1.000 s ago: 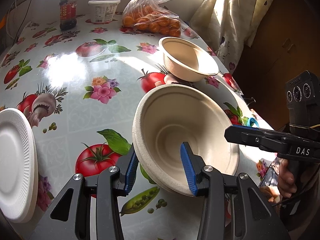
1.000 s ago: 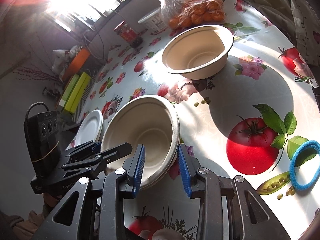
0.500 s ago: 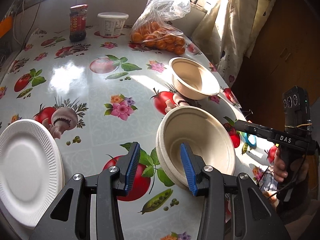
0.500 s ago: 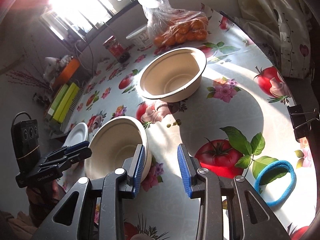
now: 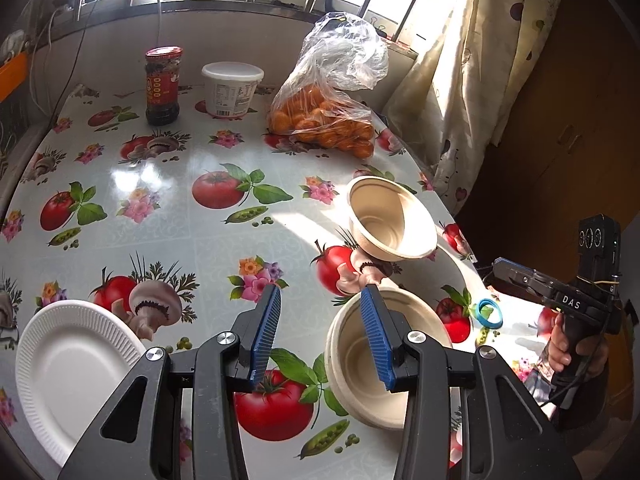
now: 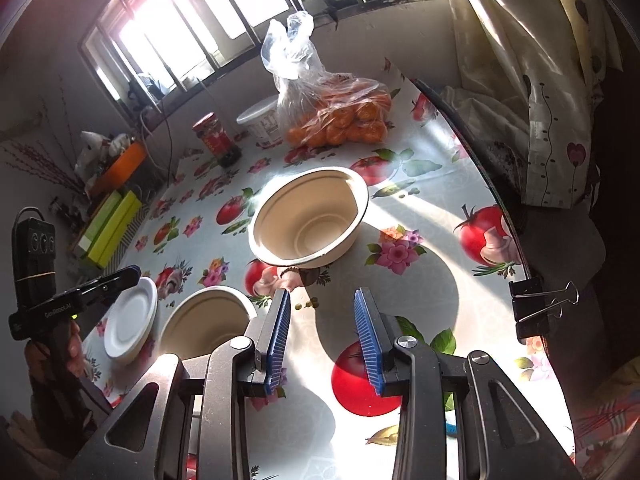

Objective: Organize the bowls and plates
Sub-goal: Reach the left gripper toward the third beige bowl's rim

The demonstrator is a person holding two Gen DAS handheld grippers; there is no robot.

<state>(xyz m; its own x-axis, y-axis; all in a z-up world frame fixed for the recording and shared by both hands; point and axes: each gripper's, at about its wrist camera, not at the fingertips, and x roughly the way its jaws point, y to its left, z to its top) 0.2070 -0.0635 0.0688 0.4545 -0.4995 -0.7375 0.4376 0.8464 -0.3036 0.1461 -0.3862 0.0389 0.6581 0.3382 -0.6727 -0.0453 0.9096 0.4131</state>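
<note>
A beige stack of bowls [image 5: 352, 364] sits on the table near its right front edge; it also shows in the right wrist view [image 6: 204, 320]. A single beige bowl [image 5: 390, 220] stands farther back, at the centre of the right wrist view [image 6: 310, 216]. A white paper plate [image 5: 68, 368] lies at the left front [image 6: 130, 322]. My left gripper [image 5: 320, 338] is open and empty above the table, its right finger in front of the stack. My right gripper [image 6: 322, 338] is open and empty, raised in front of the single bowl.
At the back stand a dark sauce jar [image 5: 162, 86], a white tub [image 5: 232, 88] and a bag of oranges [image 5: 328, 120]. A blue hair tie [image 5: 489, 312] lies by the right edge. A curtain [image 5: 472, 80] hangs at the right. A binder clip [image 6: 536, 304] grips the table edge.
Both grippers have pulled back and up from the bowl stack, which now rests on the table outside their jaws. More of the table and window shows.
</note>
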